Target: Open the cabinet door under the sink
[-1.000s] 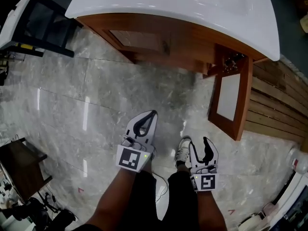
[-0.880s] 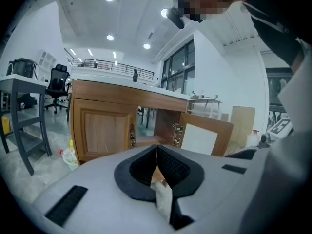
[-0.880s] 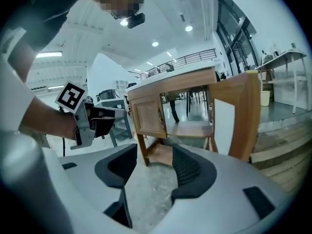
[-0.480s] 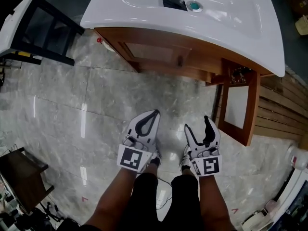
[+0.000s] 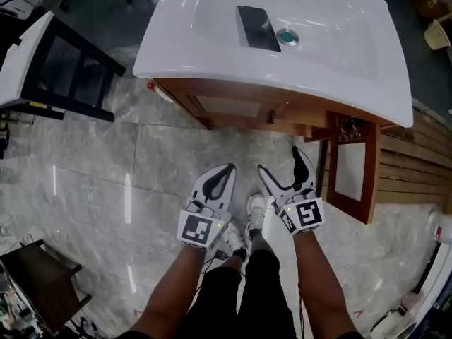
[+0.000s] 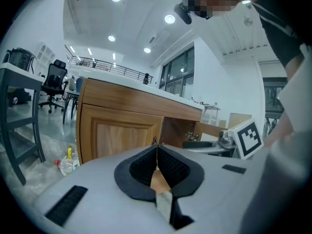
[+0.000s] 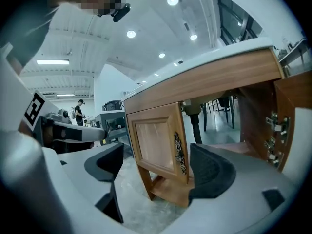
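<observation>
Marble floor [image 5: 106, 189] below; right gripper [image 5: 281, 161] jaws just spread wide, nothing gripped yet (left gripper [image 5: 227, 168] pinched closed, empty). Go fwd, center door handle [image 7: 179, 152] betw. jaws, then clamp.

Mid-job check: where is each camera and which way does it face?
Head view: on the person's head, looking steeply down onto sink and floor; shows forearms, legs, left gripper, right gripper.
Left gripper view: rides left gripper, faces closed door; own jaws together.
Right gripper view: rides right gripper, faces door handle; own jaws have just been opening, nothing between them.
Shared: both gripper views see the closed door.
</observation>
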The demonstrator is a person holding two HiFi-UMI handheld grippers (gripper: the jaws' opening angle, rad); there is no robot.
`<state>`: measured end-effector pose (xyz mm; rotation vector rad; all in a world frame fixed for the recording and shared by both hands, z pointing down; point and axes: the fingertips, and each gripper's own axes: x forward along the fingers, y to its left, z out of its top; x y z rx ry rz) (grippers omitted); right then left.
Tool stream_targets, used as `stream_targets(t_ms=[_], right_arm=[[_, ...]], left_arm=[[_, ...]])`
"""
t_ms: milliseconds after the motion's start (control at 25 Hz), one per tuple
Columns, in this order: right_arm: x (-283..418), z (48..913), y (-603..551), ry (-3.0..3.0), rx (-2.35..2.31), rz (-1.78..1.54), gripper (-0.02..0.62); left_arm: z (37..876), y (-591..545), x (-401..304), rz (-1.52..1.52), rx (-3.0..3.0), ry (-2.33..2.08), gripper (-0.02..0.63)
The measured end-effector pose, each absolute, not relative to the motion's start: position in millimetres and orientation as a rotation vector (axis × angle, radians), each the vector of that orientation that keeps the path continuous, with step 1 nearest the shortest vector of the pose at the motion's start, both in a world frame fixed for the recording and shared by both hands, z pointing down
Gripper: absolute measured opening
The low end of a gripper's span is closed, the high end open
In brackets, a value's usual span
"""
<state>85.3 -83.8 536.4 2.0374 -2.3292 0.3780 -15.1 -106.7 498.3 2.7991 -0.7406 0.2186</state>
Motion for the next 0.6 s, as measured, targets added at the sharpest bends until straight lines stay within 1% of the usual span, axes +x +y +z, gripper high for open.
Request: stream_targets(t_ms=[200,600], right_arm=[[102,544,-131,-2.341,2.007,0.397,0.436],[119,552,-186,-2.413,1.86,0.403,0.456]], left_arm=[[501,-129,-8,0.244,2.832,-0.727,0.023],[502,-164,11,0.273,2.851,-0.758,0.023]])
